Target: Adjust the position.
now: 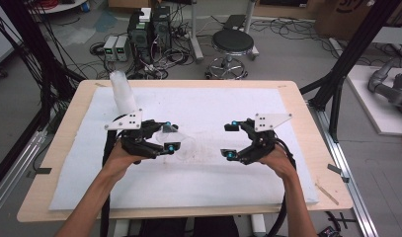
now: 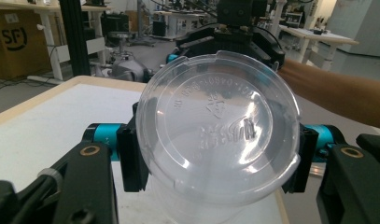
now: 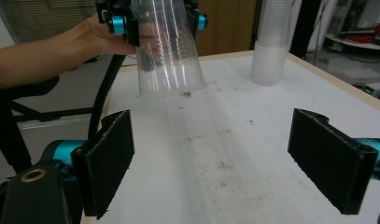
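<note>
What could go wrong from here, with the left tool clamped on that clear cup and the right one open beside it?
The left tool pinches the thin clear plastic cup near its base; the wall could buckle or slip from the pads. The cup is upside down with its rim touching the white mat, so it may drag or catch there. The open right tool faces it closely and could knock it, and the stack of cups behind could be toppled.
</note>
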`<state>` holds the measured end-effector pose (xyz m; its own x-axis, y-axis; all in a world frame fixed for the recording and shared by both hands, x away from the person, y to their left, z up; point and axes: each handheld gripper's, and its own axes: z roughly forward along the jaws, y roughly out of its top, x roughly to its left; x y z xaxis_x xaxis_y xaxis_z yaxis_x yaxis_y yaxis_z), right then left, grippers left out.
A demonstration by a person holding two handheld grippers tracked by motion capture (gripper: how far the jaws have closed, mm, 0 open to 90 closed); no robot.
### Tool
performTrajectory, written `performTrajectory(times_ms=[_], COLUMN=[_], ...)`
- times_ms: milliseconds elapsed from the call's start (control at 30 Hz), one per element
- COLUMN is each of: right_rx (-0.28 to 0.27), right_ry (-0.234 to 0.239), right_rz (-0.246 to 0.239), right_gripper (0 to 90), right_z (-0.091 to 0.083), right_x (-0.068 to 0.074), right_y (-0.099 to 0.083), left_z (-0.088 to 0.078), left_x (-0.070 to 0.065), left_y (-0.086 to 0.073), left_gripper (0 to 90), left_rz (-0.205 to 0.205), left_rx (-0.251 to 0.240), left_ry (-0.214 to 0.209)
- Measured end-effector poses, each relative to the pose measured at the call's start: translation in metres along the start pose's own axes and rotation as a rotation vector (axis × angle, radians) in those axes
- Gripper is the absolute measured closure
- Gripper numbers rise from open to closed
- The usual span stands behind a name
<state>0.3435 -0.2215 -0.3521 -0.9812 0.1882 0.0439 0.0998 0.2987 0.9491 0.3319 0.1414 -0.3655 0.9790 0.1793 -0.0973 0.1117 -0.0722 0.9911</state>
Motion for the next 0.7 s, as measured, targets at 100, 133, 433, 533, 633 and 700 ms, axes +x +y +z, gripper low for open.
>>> performTrajectory(times_ms=[100,133,433,533,633,700], right_rx=[-0.005,-0.015,-0.005,-0.003,0.002,0.005], right_ry=[0.036,0.049,0.114,0.133,0.143,0.155], right_rz=[-0.017,-0.023,-0.034,-0.035,-0.035,-0.047], right_gripper=[14.5,14.5,14.5,14.5,14.5,14.5], right_z=[0.012,0.016,0.04,0.047,0.052,0.057], right_x=[-0.001,-0.001,0.0,0.001,0.004,0.006], right_y=[0.008,0.01,0.017,0.018,0.018,0.019], left_z=[0.003,0.004,0.014,0.018,0.021,0.022], left_x=[-0.001,-0.002,-0.004,-0.004,-0.004,-0.004], left_y=[0.001,0.001,0.003,0.004,0.005,0.005], left_gripper=[39.5,39.5,39.6,39.7,39.7,39.7], left_rz=[0.003,0.004,0.009,0.011,0.012,0.014], left_rx=[0.0,0.001,-0.003,-0.005,-0.004,-0.002], left_ry=[-0.006,-0.01,-0.026,-0.033,-0.04,-0.042])
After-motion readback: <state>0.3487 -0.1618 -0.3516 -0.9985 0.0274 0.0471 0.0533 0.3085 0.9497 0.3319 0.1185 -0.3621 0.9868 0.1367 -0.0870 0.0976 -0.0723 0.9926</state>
